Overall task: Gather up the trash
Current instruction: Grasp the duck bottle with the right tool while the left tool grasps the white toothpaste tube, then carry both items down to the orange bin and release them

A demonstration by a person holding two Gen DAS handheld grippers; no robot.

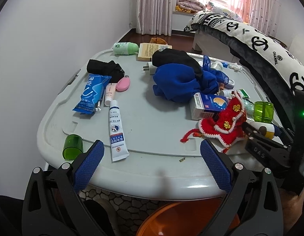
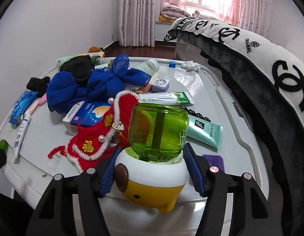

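A toy water dispenser, with a white and yellow base and a green bottle on top, stands at the near right of the grey table lid. My right gripper is shut on its white base, one blue pad pressing each side. My left gripper hangs open over the lid's front edge, nothing between its fingers. A white tube, a green cap and a blue wrapper lie ahead of it to the left. In the left wrist view the right gripper shows at the far right.
A red knitted piece, a medicine box, a blue cloth, black socks and tubes crowd the lid. A bed with a black and white cover runs along the right. An orange basin sits below.
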